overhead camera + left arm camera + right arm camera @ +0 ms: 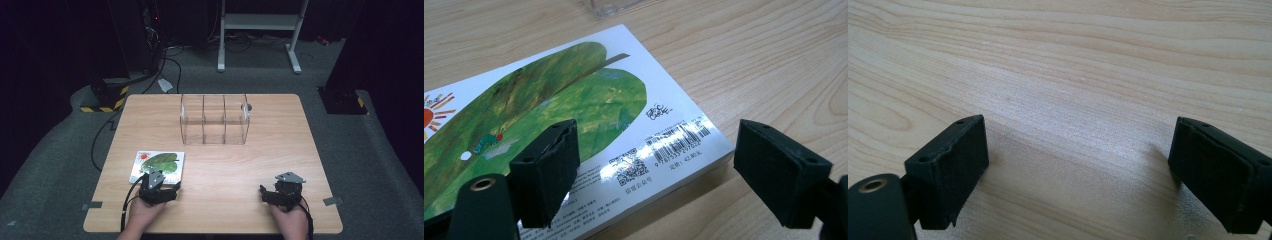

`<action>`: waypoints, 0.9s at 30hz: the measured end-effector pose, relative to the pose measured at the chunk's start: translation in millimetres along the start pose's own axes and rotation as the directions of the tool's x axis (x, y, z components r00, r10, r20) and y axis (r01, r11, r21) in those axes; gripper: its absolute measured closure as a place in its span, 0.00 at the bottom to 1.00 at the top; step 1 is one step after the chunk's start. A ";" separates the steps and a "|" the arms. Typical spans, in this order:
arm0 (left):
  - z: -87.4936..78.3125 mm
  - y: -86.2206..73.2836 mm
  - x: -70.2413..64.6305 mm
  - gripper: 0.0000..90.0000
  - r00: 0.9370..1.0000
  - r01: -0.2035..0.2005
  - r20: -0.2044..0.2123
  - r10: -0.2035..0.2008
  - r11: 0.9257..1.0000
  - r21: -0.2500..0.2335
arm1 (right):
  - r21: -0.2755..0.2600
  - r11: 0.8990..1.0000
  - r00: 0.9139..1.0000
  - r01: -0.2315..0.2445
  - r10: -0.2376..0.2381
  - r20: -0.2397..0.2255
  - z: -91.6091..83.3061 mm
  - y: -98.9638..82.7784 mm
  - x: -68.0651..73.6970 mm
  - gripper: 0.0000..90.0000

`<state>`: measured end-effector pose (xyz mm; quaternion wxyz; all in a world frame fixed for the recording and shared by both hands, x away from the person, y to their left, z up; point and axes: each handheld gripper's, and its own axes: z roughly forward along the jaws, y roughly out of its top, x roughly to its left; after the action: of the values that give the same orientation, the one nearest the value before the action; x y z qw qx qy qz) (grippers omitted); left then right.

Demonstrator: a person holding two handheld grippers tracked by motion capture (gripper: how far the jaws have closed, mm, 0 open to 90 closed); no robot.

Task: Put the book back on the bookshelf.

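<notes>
The left gripper (654, 165) stands with its jaws wide and nothing between them, hanging over the near corner of the book (574, 125), which lies flat on the table (225, 165); the right gripper (1078, 170), equally wide, faces bare wood, so I judge the work hardly begun, the book not yet gripped. The left gripper view shows the barcode and leaf picture, while the high view adds the clear rack (214, 120) standing well beyond the book.

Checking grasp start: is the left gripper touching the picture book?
Cannot tell: in the left gripper view the left gripper stands open over the picture book, contact unclear.
</notes>
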<state>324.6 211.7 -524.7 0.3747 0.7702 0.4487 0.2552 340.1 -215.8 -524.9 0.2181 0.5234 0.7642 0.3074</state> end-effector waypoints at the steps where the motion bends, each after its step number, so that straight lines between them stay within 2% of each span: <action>1: 0.3 0.1 -0.3 0.21 1.000 -0.001 0.001 0.001 1.000 0.001 | -0.001 1.000 1.000 0.000 0.000 -0.001 0.0 0.0 -0.1 0.10; 10: 0.9 0.5 -0.7 0.22 1.000 -0.015 0.007 0.015 1.000 0.011 | -0.002 1.000 1.000 0.002 -0.002 0.000 0.0 0.0 -0.3 0.10; 21: 0.4 0.5 -0.9 0.23 1.000 -0.016 0.006 0.016 1.000 0.015 | -0.004 1.000 1.000 -0.009 0.009 0.006 -0.2 -0.2 -0.6 0.11; 24: -0.1 1.5 0.5 0.24 1.000 -0.004 0.017 0.004 1.000 0.014 | -0.004 1.000 1.000 -0.009 0.009 0.006 -0.2 -0.2 -0.6 0.11; 27: -1.2 4.0 1.3 0.26 1.000 -0.013 0.016 0.012 1.000 0.024 | -0.003 1.000 1.000 -0.010 0.010 0.006 -0.2 -0.2 -0.5 0.11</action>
<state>326.4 211.9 -520.7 0.3672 0.7794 0.4441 0.2460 340.0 -216.4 -524.9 0.2195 0.5278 0.7604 0.3083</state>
